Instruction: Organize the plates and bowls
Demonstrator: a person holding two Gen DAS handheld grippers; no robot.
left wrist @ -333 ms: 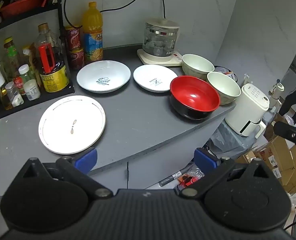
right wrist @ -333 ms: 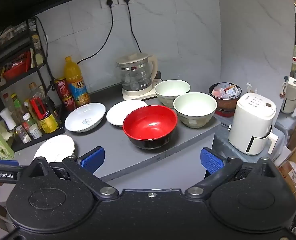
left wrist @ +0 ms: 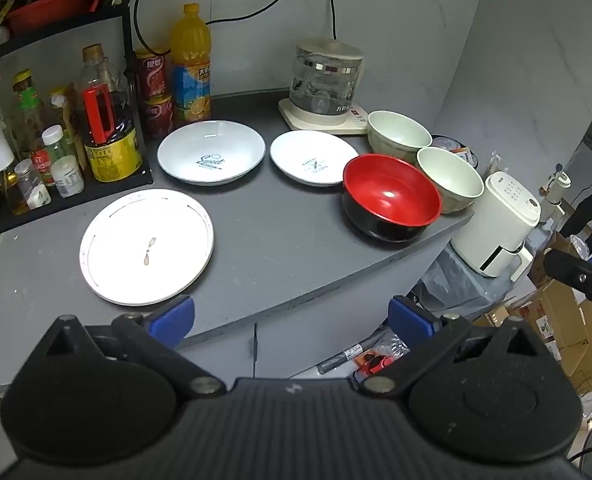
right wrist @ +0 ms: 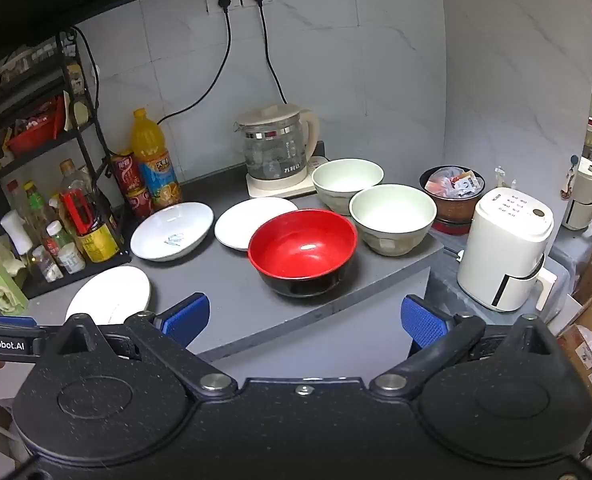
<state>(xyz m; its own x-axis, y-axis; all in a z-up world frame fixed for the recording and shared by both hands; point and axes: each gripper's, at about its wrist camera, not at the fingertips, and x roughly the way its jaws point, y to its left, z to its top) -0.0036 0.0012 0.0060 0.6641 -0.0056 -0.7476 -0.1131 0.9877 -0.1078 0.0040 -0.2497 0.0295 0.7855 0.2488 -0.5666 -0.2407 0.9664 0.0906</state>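
**Hovering off the table edge with every dish still loose**

Standing back from the grey table [left wrist: 280, 248], both tools hang in the air short of its front edge. The left gripper [left wrist: 292, 318] has its blue jaws spread wide with nothing between them, and the right gripper [right wrist: 304, 316] is the same, wide apart and empty.

Nothing is stacked yet. The flat white plate [left wrist: 147, 246] lies nearest the left gripper, close to the front edge. Behind it sit the deep plate marked "Sweet" [left wrist: 211, 151] and a smaller white plate [left wrist: 313, 157]. The red-and-black bowl [right wrist: 303, 249] stands at the front right, with two pale green bowls [right wrist: 392, 216] just behind it, the rear one beside the glass kettle [right wrist: 274, 148].

The risks, as I judge them:

- The flat plate offers only a thin rim; jaws coming in steeply could skid it off the front edge.
- The red bowl is near the curved drop above the white appliance [right wrist: 504, 252]; a nudge from the right could tip it over.
- The glazed rims look slick, so a shallow pinch may let a dish swing out.
- The bottle rack [left wrist: 56, 140] crowds the left side, and an elbow sweep there could topple glass.
- Both tools reaching for the middle could collide.
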